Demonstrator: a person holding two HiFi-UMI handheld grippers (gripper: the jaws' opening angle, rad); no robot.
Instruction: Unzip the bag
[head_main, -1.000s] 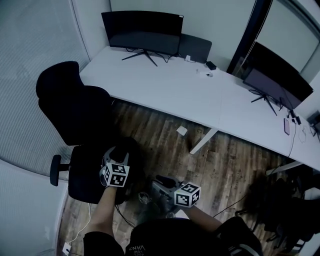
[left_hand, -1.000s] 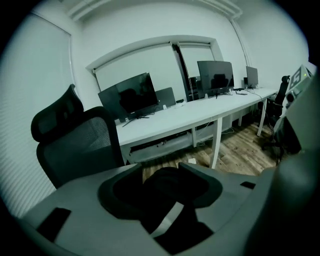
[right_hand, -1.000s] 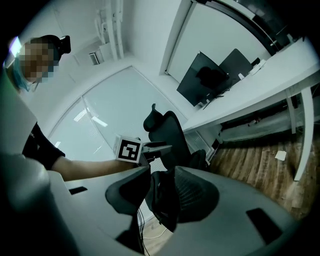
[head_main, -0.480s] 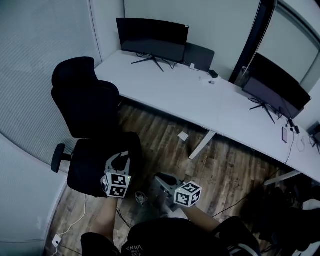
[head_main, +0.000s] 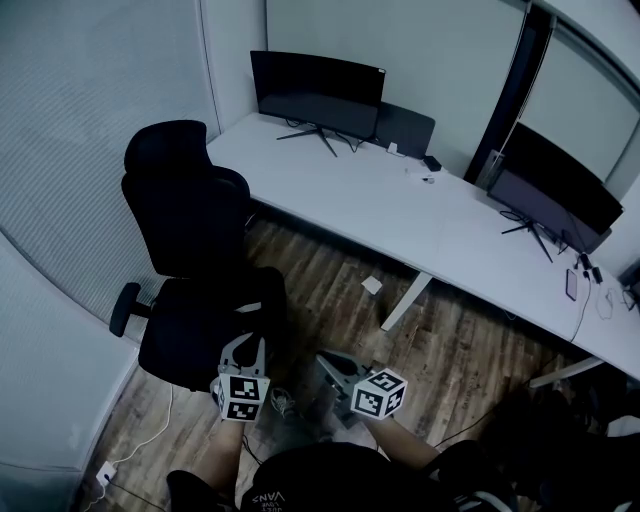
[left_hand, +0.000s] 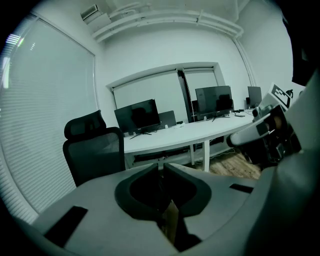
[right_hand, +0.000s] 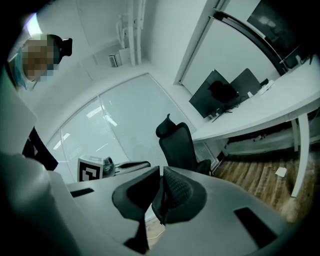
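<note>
No bag can be told for certain in any view; a dark heap (head_main: 575, 450) lies on the floor at the far right, too dim to name. My left gripper (head_main: 245, 342) hangs in the air just in front of the office chair's seat, with its jaws closing, the tips meeting and nothing between them (left_hand: 161, 167). Beside it my right gripper (head_main: 323, 358) is held over the wooden floor, jaws closing too, tips together and empty (right_hand: 161, 171). Each gripper shows in the other's view: the right gripper (left_hand: 265, 135) and the left gripper (right_hand: 117, 165).
A black office chair (head_main: 190, 250) stands at the left by the blinds. A long white desk (head_main: 400, 215) runs across the room with two monitors (head_main: 317, 85) (head_main: 555, 190). A white scrap (head_main: 371, 285) lies on the floor, and a cable with a socket (head_main: 105, 470) at lower left.
Both grippers' jaws have come together from wide open. The head view has swung, so chair and desk sit further right and both grippers lower, the left one off the chair seat.
</note>
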